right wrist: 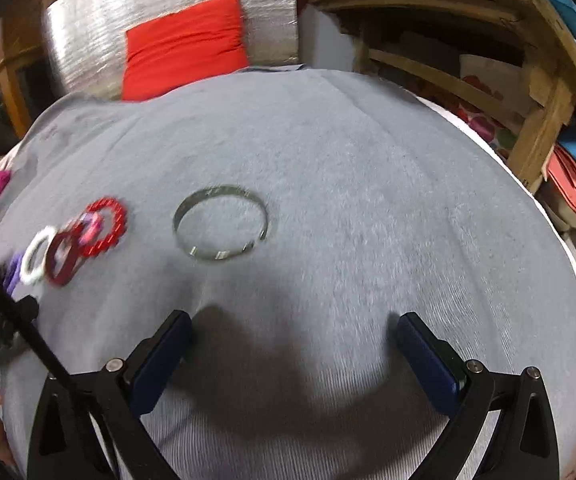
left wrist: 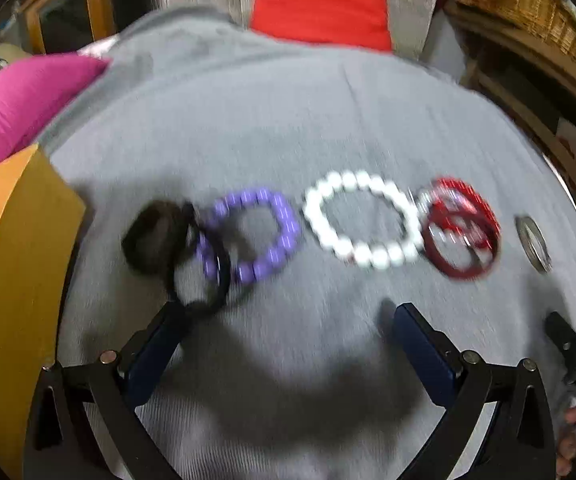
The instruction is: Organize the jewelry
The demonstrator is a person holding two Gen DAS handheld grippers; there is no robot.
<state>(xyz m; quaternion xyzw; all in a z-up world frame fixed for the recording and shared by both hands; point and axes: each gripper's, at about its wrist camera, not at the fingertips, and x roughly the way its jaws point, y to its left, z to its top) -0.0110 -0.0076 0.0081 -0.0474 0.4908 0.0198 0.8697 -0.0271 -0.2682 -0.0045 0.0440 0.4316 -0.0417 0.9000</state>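
Both tongs spread wide, empty, over grey cloth [right wrist: 328, 168].
Left gripper [left wrist: 288, 320] low centre; black hair ties [left wrist: 176, 248], purple bead bracelet [left wrist: 256, 236], white bead bracelet [left wrist: 362, 220], red bangles [left wrist: 462, 232] in mid-frame row. Right gripper [right wrist: 292, 328] below thin silver metal bangle [right wrist: 220, 222], centre-left.

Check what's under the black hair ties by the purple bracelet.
The black hair ties overlap the left edge of the purple bead bracelet, hiding a few beads. Otherwise only grey cloth shows beneath. Motion blur hides finer detail.
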